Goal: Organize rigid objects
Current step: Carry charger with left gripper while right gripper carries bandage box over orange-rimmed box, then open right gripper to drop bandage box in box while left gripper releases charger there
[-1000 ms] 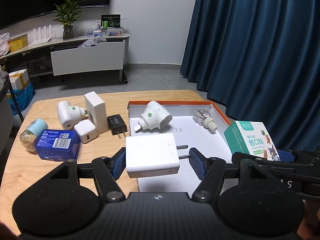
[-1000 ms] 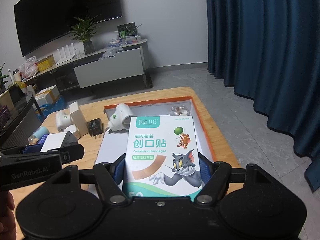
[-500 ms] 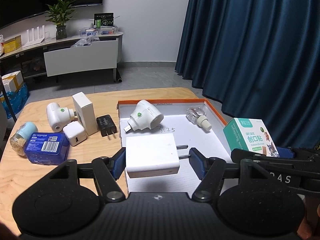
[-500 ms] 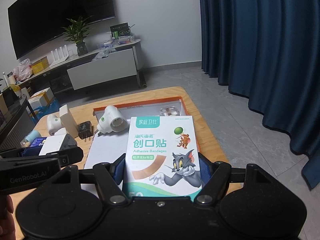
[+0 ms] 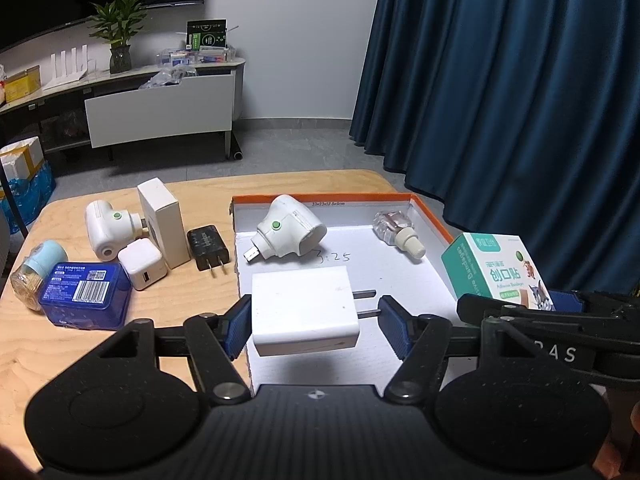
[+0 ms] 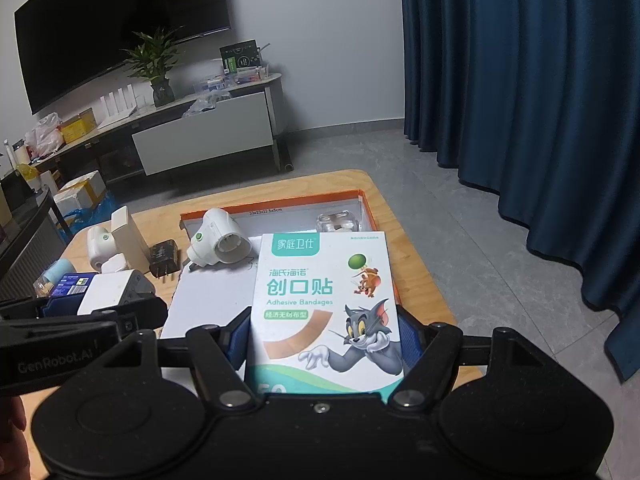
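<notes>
My left gripper is shut on a white wall charger. One pad presses its body and the other meets its prong tips, and it hangs over the near part of a white box tray with an orange rim. In the tray lie a white plug-in vaporizer and a clear refill bottle. My right gripper is shut on an adhesive bandage box, held upright over the tray's right side. The same bandage box shows at the right of the left wrist view.
On the wooden table, left of the tray, lie a second white vaporizer, an upright white box, a black charger, a small white cube charger, a blue box and a blue-capped bottle. Dark blue curtains hang on the right.
The table objects have slid slightly left in the left wrist view. Both grippers keep the same hold on the charger and the bandage box.
</notes>
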Motion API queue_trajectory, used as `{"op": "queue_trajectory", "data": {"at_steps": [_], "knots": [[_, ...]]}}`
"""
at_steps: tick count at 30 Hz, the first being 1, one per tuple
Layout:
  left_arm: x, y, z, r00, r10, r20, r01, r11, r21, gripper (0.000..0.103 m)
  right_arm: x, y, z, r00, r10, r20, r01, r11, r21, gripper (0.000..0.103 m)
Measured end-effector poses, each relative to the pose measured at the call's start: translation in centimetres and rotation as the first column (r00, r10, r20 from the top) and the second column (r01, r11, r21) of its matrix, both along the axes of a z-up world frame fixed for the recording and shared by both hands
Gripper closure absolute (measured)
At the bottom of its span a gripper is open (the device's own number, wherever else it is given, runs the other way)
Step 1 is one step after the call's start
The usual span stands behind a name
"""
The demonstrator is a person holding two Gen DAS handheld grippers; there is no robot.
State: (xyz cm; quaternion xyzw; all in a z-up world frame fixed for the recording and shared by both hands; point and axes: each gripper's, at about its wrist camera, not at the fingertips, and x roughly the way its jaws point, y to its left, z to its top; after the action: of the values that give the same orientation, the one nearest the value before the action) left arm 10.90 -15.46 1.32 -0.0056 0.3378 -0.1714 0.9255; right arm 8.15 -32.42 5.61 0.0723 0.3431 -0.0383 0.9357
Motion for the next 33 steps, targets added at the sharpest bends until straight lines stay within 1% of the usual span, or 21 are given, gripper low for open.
{"op": "queue_trajectory", "data": {"at_steps": [20, 33], "knots": [[0.9, -0.3, -0.4, 1.0, -0.005, -0.009, 0.005, 1.0, 0.003, 0.036, 1.3, -0.1, -0.2, 1.0, 0.011, -0.014, -0.011, 1.0, -0.013, 0.019], [1.6, -0.6, -0.9, 1.0, -0.006, -0.021, 0.006, 1.0, 0.004, 0.036, 2.6, -0.2, -0.9, 0.999, 0.015, -0.03, -0.016, 1.0, -0.024, 0.019]]}}
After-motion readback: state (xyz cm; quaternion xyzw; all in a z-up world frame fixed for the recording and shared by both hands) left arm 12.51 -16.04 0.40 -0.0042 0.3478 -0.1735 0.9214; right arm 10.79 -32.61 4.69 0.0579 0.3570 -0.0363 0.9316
